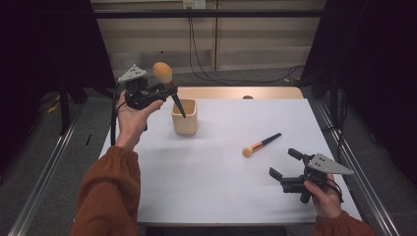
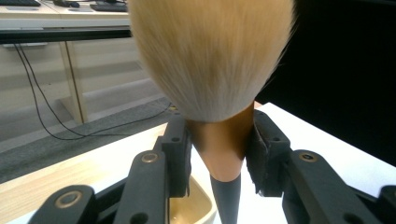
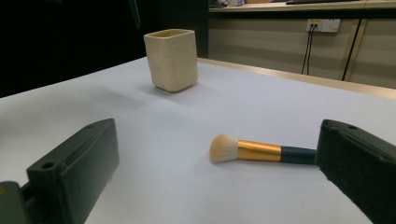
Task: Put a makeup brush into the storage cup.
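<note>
I have the left tool (image 1: 158, 90) clamped on the big powder brush (image 1: 163, 72), handle tip over the cream cup (image 1: 185, 118), so next I lower it straight in, while the right tool (image 1: 285, 164) waits wide open near the smaller brush (image 1: 260, 144) on the worktop (image 1: 211, 187)

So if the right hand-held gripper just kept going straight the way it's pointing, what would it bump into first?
Probably the small brush lying on the table; it sits just ahead of the open right hand-held gripper, toward one jaw.

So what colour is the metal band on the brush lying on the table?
Shiny gold, between the cream bristles and dark handle of the brush; the right gripper view shows it best.
</note>
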### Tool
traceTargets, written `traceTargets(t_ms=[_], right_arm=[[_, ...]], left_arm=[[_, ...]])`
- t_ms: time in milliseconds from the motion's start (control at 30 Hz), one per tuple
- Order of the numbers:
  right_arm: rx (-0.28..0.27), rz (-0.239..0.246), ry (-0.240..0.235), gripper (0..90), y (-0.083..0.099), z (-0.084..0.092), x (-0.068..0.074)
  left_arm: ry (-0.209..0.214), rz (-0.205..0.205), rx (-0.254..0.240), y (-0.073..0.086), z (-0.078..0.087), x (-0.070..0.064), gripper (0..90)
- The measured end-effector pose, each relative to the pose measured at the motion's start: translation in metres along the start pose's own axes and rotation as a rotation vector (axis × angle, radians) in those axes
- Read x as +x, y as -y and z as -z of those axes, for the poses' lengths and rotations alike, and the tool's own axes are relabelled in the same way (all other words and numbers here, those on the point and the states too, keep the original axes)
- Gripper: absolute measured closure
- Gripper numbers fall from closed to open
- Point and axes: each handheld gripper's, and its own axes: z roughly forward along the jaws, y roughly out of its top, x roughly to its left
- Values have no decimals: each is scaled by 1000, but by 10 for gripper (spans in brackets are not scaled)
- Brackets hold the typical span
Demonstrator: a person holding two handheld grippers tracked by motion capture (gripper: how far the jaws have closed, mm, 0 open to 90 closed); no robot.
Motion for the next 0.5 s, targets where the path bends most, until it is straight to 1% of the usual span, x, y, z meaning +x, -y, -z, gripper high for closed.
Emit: traceTargets(t_ms=[200, 267, 367, 433, 500], right_arm=[[1, -3, -2, 0, 0, 1, 0], [1, -4, -3, 0, 0, 1, 0], [0, -9, -3, 0, 0, 0, 0], [1, -6, -4, 0, 1, 0, 0], [2, -3, -4, 0, 1, 0, -1]], left_arm=[[-25, -5, -29, 0, -6, 6, 636], [-39, 0, -30, 1, -9, 9, 636], [-47, 1, -28, 3, -12, 11, 636], [-48, -6, -18, 4, -14, 12, 636], [-41, 2, -28, 5, -15, 12, 636]])
